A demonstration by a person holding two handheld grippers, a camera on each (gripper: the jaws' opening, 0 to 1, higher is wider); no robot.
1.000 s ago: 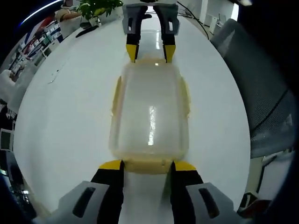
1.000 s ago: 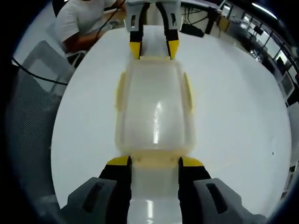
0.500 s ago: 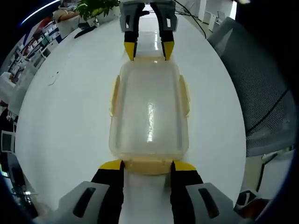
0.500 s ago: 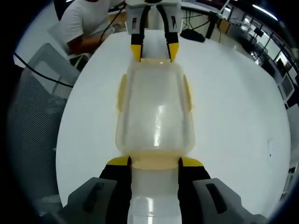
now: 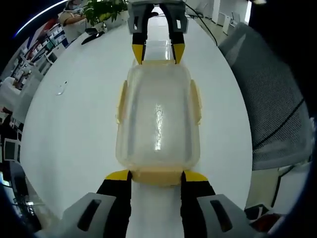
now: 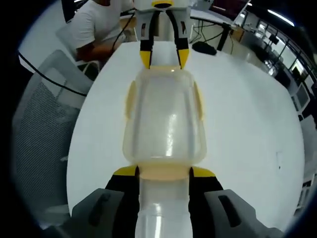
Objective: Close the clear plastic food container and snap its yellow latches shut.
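Observation:
The clear plastic container [image 5: 157, 119] [image 6: 165, 119] has its lid on and is held lengthwise between the two grippers, above the white table [image 5: 74, 114]. Pale yellow latches [image 5: 121, 101] lie along its long sides, and one sits at each end. My left gripper [image 5: 156, 176] is shut on the near end latch in the left gripper view; the right gripper [image 5: 158, 53] clamps the far end. In the right gripper view my right gripper [image 6: 164, 172] grips the near end, with the left gripper [image 6: 163, 58] at the far end.
A grey mesh chair [image 5: 277, 99] [image 6: 42, 129] stands beside the table edge. A person in a white shirt [image 6: 99, 27] sits behind the far end. A green plant [image 5: 101, 7] and dark items rest at the table's far end.
The table looks smaller and farther in both views while the container keeps its place between the jaws: both grippers have risen with it. Jaw spacing is unchanged.

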